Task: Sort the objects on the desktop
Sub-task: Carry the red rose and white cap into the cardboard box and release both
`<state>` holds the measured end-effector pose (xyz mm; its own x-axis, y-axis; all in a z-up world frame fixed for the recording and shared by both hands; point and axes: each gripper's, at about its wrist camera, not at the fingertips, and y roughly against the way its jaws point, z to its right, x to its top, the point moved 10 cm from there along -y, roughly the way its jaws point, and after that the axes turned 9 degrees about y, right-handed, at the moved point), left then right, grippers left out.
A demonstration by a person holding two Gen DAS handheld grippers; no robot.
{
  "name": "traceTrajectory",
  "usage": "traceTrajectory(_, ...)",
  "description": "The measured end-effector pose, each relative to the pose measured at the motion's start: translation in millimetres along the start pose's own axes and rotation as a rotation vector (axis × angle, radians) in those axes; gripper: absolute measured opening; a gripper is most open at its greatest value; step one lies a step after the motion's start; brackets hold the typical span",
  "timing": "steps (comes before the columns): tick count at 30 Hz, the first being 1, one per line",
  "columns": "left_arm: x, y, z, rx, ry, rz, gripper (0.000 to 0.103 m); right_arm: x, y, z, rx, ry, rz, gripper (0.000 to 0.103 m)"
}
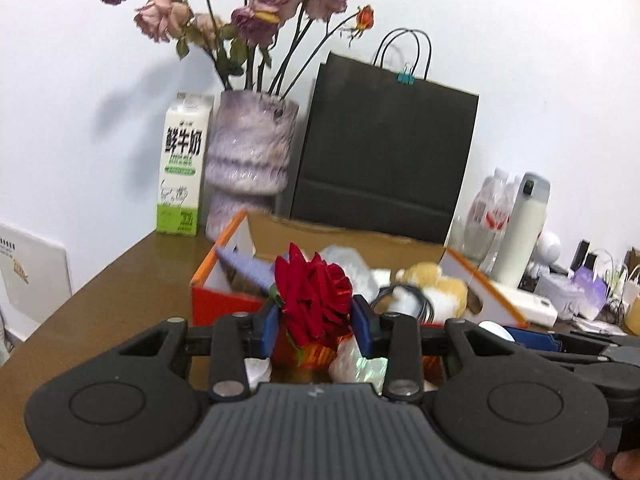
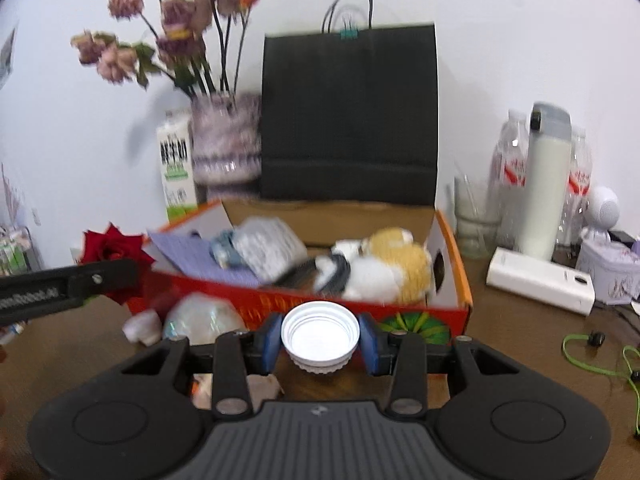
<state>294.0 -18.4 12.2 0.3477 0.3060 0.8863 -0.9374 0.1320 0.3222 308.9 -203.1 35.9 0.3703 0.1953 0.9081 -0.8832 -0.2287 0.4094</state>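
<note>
My left gripper (image 1: 318,326) is shut on a red rose (image 1: 314,294), which it holds in front of the orange cardboard box (image 1: 224,304). The same rose (image 2: 114,258) shows at the left of the right wrist view, above the dark left gripper arm. My right gripper (image 2: 320,338) is shut on a white ribbed lid (image 2: 320,334), held just before the front wall of the box (image 2: 360,312). Inside the box lie a plush toy (image 2: 394,270), a black cable, a purple sheet (image 2: 200,258) and a clear wrapped packet (image 2: 268,246).
Behind the box stand a black paper bag (image 2: 348,112), a vase of dried roses (image 2: 226,140) and a milk carton (image 1: 182,168). A white flask (image 2: 546,180), bottles, a white power bank (image 2: 540,280) and a green cable (image 2: 600,356) are to the right. Crumpled wrappers (image 2: 200,318) lie on the brown table.
</note>
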Motion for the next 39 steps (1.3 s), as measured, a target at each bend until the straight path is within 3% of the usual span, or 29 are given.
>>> traceTrajectory(9, 17, -48, 11, -0.006, 0.070, 0.022, 0.038, 26, -30, 12, -0.004, -0.070, 0.063, 0.039)
traceTrajectory(15, 32, -76, 4, 0.018, 0.096, 0.055, 0.038, 37, -62, 6, 0.000, -0.060, 0.064, 0.039)
traceTrajectory(22, 36, -104, -7, 0.035, 0.115, 0.035, 0.038, 42, -92, -1, 0.018, -0.040, 0.049, 0.039)
traceTrajectory(39, 21, -117, -9, 0.036, 0.088, -0.030, 0.038, 30, -105, 1, 0.016, -0.030, -0.008, 0.039)
